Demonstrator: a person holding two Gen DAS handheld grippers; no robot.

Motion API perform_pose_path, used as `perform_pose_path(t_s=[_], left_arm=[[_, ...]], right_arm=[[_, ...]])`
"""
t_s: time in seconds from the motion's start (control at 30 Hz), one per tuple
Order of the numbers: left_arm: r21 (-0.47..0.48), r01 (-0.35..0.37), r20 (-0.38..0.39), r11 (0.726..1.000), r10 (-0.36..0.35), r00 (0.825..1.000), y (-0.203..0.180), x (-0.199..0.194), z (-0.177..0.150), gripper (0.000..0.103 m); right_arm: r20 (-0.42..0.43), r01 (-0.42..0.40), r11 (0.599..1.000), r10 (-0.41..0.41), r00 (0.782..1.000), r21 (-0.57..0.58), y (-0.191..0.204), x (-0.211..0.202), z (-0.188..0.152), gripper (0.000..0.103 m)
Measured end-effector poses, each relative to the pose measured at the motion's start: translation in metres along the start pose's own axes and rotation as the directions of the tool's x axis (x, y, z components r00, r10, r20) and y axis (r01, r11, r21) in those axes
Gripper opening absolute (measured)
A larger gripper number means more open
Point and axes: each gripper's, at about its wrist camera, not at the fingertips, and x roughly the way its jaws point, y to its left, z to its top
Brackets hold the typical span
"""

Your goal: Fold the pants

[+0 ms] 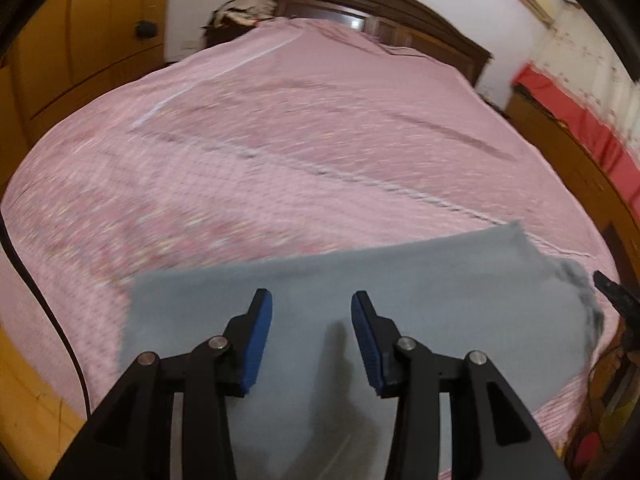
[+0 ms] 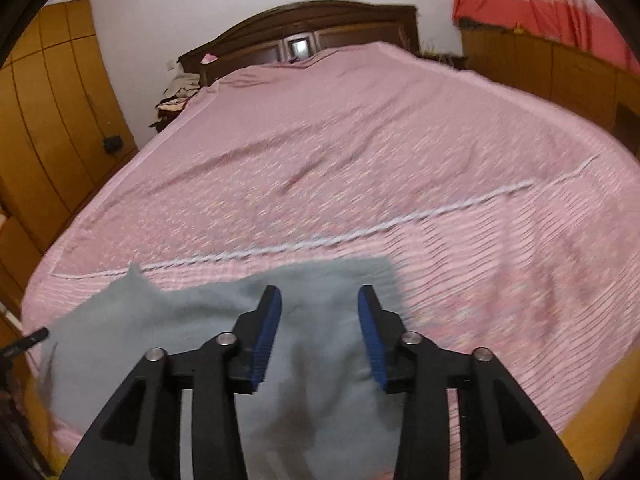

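The grey pants (image 1: 400, 292) lie spread on the near end of the bed, on its pink patterned bedspread (image 1: 280, 140), close to the foot edge; in the left wrist view they form a broad flat panel with a straight far edge and a rumpled, darker bunch at the right end; in the right wrist view the same pants (image 2: 168, 328) show a raised point of cloth at the far left and soft creases across the middle. The left tongs (image 1: 311, 300) stand apart, blue pads facing each other with the grey cloth visible between them and nothing clamped; they hover above the pants, casting a dark shadow on the fabric below. The right tongs (image 2: 319, 294) are likewise spread wide and hold nothing, hanging over the right part of the pants near the far right corner of the cloth. A pale stitched seam runs across the bedspread just beyond the pants. At the far end stands a dark wooden headboard (image 2: 304, 28); a heap of clothes (image 2: 180, 88) sits at the head of the bed on the left; yellow wooden wardrobes (image 2: 52, 120) line the left wall; a red and white curtain (image 2: 540, 0) hangs at the right. Both views are smeared by motion blur.
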Motion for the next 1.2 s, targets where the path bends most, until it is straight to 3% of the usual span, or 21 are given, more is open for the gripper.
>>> perform_pose_path(t_s=[0.23, 0.43, 0.67, 0.87, 0.93, 1.03, 1.13, 1.2], left_arm=[[0.092, 0.084, -0.04, 0.992, -0.081, 0.996, -0.066, 0.024, 0.022, 0.043], [0.131, 0.153, -0.08, 0.979, -0.144, 0.986, -0.113, 0.042, 0.03, 0.043], [0.22, 0.218, -0.102, 0.951, -0.199, 0.975, -0.171, 0.06, 0.033, 0.043], [0.261, 0.259, -0.138, 0.93, -0.23, 0.963, -0.21, 0.085, 0.027, 0.035], [0.272, 0.249, -0.138, 0.929, -0.219, 0.966, -0.216, 0.09, 0.025, 0.035], [0.281, 0.212, -0.123, 0.936, -0.184, 0.975, -0.223, 0.099, 0.024, 0.034], [0.282, 0.136, -0.091, 0.95, -0.114, 0.989, -0.223, 0.108, 0.025, 0.03], [0.275, 0.111, -0.083, 0.955, -0.092, 0.992, -0.218, 0.116, 0.027, 0.03]], right_arm=[[-0.068, -0.045, 0.994, 0.052, 0.996, 0.101, -0.044, 0.015, 0.008, 0.047], [-0.122, -0.12, 0.983, 0.138, 0.983, 0.142, -0.058, 0.038, 0.012, 0.047], [-0.188, -0.229, 0.972, 0.236, 0.953, 0.058, -0.05, 0.067, 0.014, 0.047], [-0.21, -0.234, 0.971, 0.219, 0.953, -0.052, -0.037, 0.082, 0.01, 0.05], [-0.187, -0.228, 0.973, 0.216, 0.958, -0.043, -0.038, 0.079, 0.009, 0.039], [-0.149, -0.145, 0.989, 0.14, 0.979, -0.025, -0.038, 0.068, 0.006, 0.031], [-0.124, -0.081, 0.996, 0.075, 0.989, -0.047, -0.03, 0.066, 0.001, 0.031], [-0.137, -0.079, 0.996, 0.073, 0.988, -0.034, -0.031, 0.076, -0.001, 0.031]])
